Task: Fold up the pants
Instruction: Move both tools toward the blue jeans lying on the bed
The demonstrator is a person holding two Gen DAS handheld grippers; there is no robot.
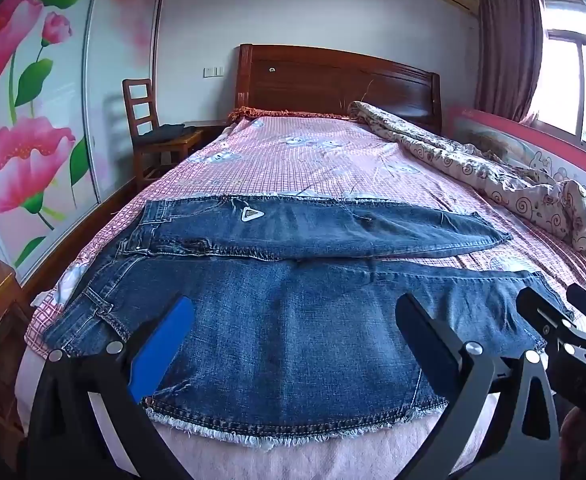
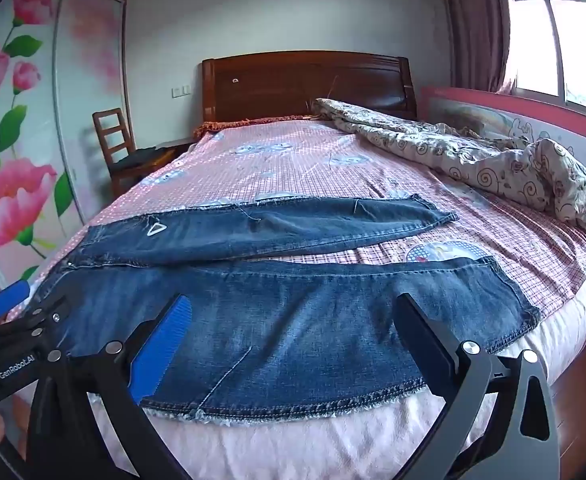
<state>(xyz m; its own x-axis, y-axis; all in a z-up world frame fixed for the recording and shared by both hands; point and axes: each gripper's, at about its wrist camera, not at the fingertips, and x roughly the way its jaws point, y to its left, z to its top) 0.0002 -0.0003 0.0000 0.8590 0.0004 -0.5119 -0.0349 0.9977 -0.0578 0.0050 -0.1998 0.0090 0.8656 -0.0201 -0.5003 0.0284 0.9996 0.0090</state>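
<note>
Hovering spread wide and holding nothing, the left claw (image 1: pixel 293 316) and right claw (image 2: pixel 293 316) frame jeans (image 1: pixel 293 320) laid flat across the bed (image 1: pixel 293 152); "GenRobot.AI" reads on the left claw, the jeans' triangular patch (image 1: pixel 248 213) unreadable.

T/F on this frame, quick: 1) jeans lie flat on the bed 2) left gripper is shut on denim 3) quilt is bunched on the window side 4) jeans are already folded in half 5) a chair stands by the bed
1) True: the jeans lie spread on the bed.
2) False: the left gripper is open above the denim, gripping nothing.
3) True: the quilt is bunched there.
4) False: both legs lie apart, side by side.
5) True: the chair stands at its far left side.
</note>
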